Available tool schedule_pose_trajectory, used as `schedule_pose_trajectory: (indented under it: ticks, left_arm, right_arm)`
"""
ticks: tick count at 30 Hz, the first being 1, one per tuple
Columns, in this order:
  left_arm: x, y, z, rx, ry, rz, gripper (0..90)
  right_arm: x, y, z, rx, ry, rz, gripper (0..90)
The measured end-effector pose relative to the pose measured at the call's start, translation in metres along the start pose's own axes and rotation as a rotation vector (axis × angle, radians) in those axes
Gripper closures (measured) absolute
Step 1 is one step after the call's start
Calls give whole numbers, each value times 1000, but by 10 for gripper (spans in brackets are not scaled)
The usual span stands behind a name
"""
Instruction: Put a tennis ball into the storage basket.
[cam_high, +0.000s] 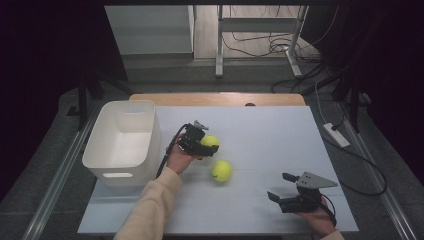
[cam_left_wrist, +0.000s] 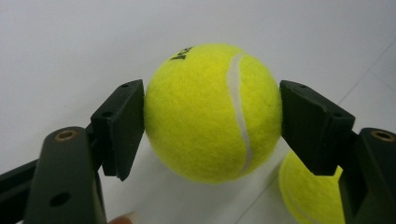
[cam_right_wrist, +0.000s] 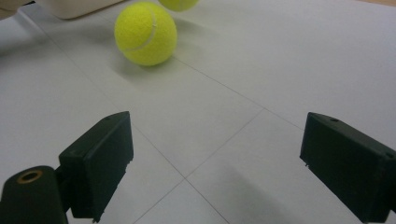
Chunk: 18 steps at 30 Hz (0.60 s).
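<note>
Two yellow tennis balls lie on the white table. My left gripper (cam_high: 202, 141) (cam_left_wrist: 212, 116) is shut on the far tennis ball (cam_high: 210, 141) (cam_left_wrist: 212, 112), with both black pads pressed against its sides. The near tennis ball (cam_high: 221, 171) (cam_right_wrist: 145, 32) (cam_left_wrist: 310, 196) rests loose on the table just below and right of the held one. Over the table's front right part my right gripper (cam_high: 281, 186) (cam_right_wrist: 215, 163) stands open, nothing between its jaws, and it faces the near ball from some way off.
A white plastic bin (cam_high: 122, 142) stands at the table's left side, beside my left hand. A wooden strip (cam_high: 217, 98) runs along the far table edge. Cables and a power strip (cam_high: 336, 134) lie on the floor to the right.
</note>
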<state>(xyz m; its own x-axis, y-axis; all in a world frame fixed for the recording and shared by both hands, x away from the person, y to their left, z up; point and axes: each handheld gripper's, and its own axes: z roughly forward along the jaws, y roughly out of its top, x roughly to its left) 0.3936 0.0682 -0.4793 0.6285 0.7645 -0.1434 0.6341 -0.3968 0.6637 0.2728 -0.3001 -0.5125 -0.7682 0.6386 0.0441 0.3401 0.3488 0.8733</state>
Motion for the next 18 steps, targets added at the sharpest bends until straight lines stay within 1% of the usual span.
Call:
schedule_pose_trajectory:
  ticks: [7, 8, 15, 18]
  left_arm:
    - [-7, -2, -10, -27, -6, 16, 271]
    - [-8, -2, -13, -36, -10, 17, 271]
    - [-13, -5, -22, -69, -8, 24, 271]
    - [-14, -6, -24, -76, -6, 31, 271]
  right_arm:
    - [0, 0, 0, 4, -3, -2, 98]
    - [0, 0, 0, 5, -3, -2, 98]
    - [0, 0, 0, 2, -3, -2, 98]
    - [0, 0, 0, 3, -2, -3, 98]
